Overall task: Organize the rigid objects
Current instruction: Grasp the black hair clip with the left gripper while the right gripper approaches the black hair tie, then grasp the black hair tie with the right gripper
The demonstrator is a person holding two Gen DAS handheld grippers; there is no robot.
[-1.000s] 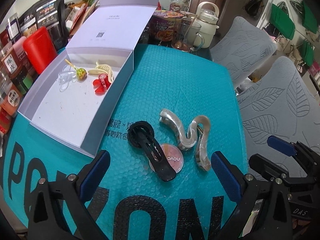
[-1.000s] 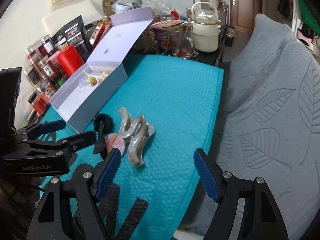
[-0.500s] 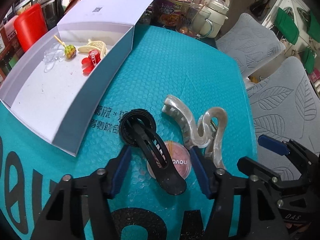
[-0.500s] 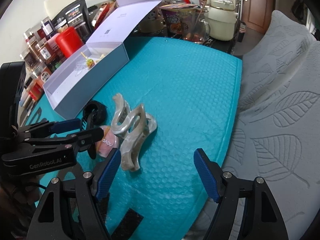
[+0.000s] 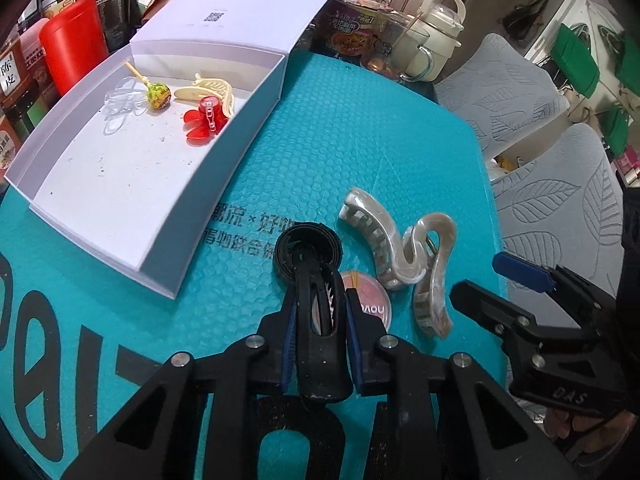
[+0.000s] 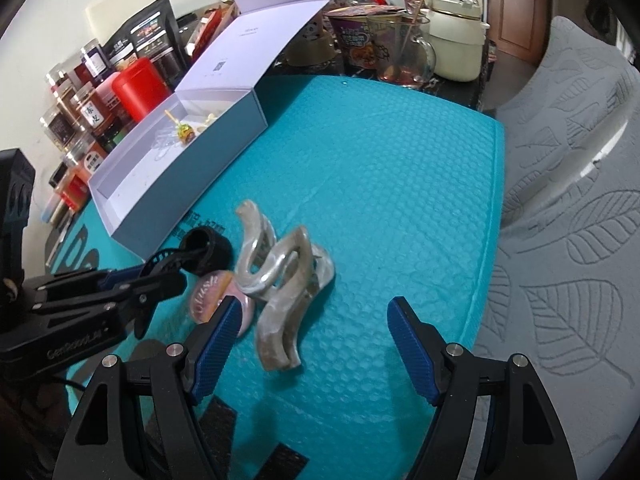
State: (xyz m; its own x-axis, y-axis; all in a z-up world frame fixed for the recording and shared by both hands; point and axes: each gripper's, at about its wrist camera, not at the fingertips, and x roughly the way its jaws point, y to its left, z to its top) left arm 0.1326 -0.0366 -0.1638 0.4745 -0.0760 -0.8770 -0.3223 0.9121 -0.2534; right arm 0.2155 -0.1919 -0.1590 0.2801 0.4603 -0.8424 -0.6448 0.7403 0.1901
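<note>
1. The teal surface [image 5: 360,128] carries an open white box [image 5: 224,128], ahead and to the left of the left hand-held gripper [image 5: 320,340].
2. The right hand-held gripper [image 6: 312,344] is released, fingers wide apart above the surface.
3. The left hand-held gripper is clenched on the black hair clip [image 5: 316,300].
4. Two pearly claw clips [image 5: 400,256] lie just right of its fingers.
5. A pink round compact [image 5: 372,304] sits under the black hair clip.
</note>
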